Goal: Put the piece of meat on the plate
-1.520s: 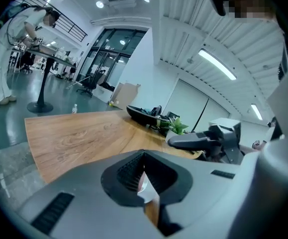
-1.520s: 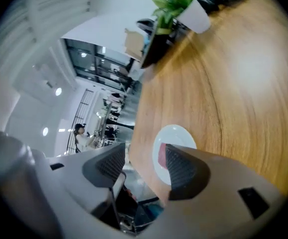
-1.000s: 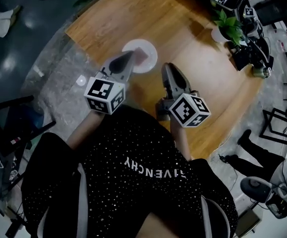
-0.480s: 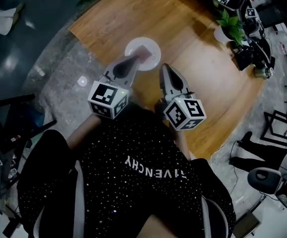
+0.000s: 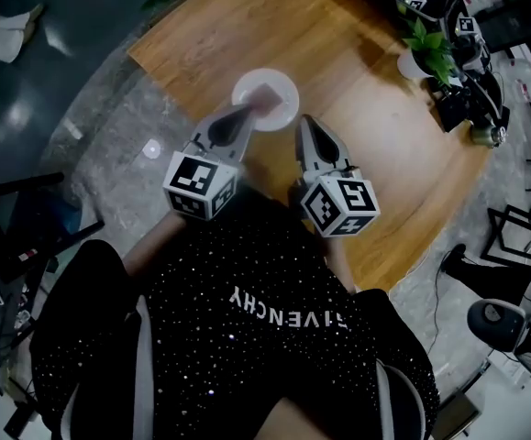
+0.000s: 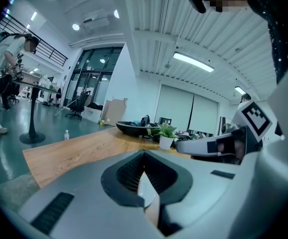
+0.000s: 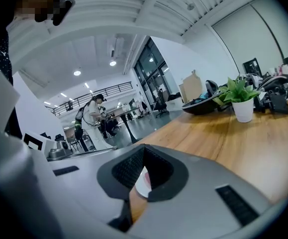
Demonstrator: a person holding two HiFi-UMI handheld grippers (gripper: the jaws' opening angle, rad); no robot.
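Note:
A white plate [image 5: 282, 108] rests on the wooden table [image 5: 375, 154] with a pinkish piece of meat [image 5: 263, 93] lying on it. My left gripper [image 5: 245, 106] points at the plate's near edge, and its jaws meet in a point with nothing between them. My right gripper [image 5: 304, 120] hovers just right of the plate, jaws together and empty. In the left gripper view the plate [image 6: 146, 189] shows through the slit ahead of the left gripper [image 6: 144, 156]. The right gripper view shows the plate [image 7: 141, 184] low ahead of the right gripper [image 7: 144, 149].
A potted plant [image 5: 425, 49] in a white pot stands at the table's far right, beside dark equipment [image 5: 471, 90] along that edge. The table's near edge runs just in front of the person's body. Stone floor lies to the left.
The right gripper's jaws have drawn together to a point and its marker cube has rolled a little. The left gripper has stayed by the plate.

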